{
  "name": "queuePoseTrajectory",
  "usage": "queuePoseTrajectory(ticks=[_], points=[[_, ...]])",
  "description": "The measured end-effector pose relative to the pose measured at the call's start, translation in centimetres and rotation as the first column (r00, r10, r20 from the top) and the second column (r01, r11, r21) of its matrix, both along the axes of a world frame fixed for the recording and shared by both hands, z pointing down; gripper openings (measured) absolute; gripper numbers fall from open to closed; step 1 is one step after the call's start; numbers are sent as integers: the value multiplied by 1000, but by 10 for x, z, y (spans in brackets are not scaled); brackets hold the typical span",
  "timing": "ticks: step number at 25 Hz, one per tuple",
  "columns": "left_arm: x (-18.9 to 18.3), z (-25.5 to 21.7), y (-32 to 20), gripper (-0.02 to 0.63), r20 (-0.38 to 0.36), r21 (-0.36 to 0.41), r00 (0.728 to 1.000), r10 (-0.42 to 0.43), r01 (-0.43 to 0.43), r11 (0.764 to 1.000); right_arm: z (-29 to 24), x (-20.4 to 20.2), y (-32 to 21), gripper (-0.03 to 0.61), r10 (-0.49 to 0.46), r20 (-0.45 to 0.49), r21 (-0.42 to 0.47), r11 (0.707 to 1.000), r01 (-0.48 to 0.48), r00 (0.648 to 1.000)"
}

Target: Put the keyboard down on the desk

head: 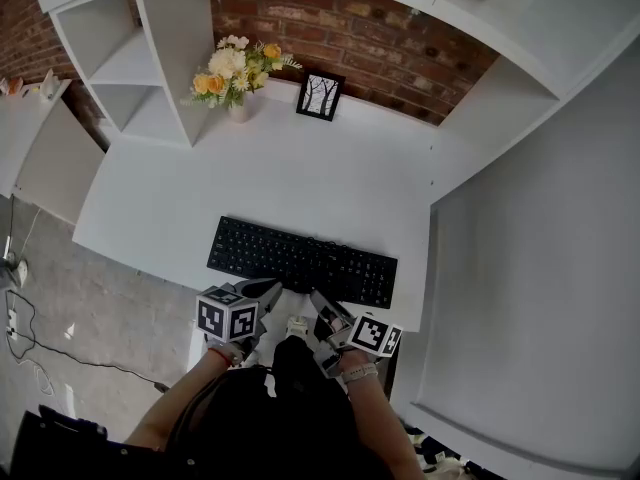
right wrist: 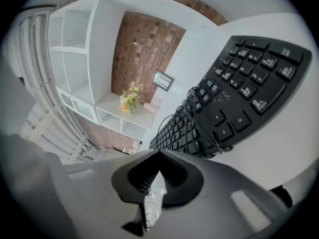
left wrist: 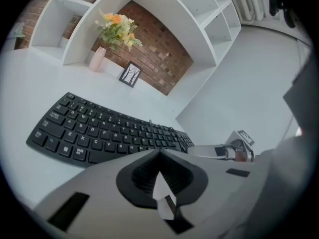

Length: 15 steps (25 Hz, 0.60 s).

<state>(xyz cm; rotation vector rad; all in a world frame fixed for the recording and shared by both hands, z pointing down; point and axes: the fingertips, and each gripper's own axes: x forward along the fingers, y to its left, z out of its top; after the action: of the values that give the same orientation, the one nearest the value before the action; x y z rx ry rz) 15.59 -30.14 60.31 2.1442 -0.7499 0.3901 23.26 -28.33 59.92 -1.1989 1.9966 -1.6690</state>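
Note:
The black keyboard (head: 300, 261) lies flat on the white desk (head: 280, 168), close to the front edge, with its thin cable (right wrist: 192, 118) coiled on top of the keys. My left gripper (head: 266, 290) hovers just in front of the keyboard's middle, shut and empty. My right gripper (head: 324, 304) sits beside it, also shut with nothing held. In the left gripper view the keyboard (left wrist: 99, 131) stretches ahead of the closed jaws (left wrist: 159, 152), and the right gripper (left wrist: 234, 151) shows at right. In the right gripper view the keyboard's end (right wrist: 239, 93) is just beyond the closed jaws (right wrist: 159, 153).
A vase of yellow and white flowers (head: 237, 73) and a small framed picture (head: 320, 95) stand at the desk's back against the brick wall. White shelves (head: 130, 58) rise at the left. Cables (head: 20, 318) lie on the floor at left.

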Motion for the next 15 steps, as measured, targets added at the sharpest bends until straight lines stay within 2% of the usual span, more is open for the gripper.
queuePoseTrajectory(ticks=[4, 8, 12, 15], points=[[2, -16, -5, -9, -9, 51, 1000, 21, -20, 998, -18, 5, -5, 2, -8, -118, 87, 996, 19, 993], [0, -36, -16, -9, -1, 145, 1000, 23, -23, 989, -37, 16, -11, 3, 21, -301, 201, 979, 42, 953], [-4, -64, -28, -9, -15, 269, 1000, 4, 1, 963, -69, 19, -17, 3, 85, -455, 353, 931, 92, 886], [-9, -84, -35, -9, -14, 370, 1000, -22, 26, 929, -97, 21, -20, 2, 159, -517, 462, 879, 119, 841]])
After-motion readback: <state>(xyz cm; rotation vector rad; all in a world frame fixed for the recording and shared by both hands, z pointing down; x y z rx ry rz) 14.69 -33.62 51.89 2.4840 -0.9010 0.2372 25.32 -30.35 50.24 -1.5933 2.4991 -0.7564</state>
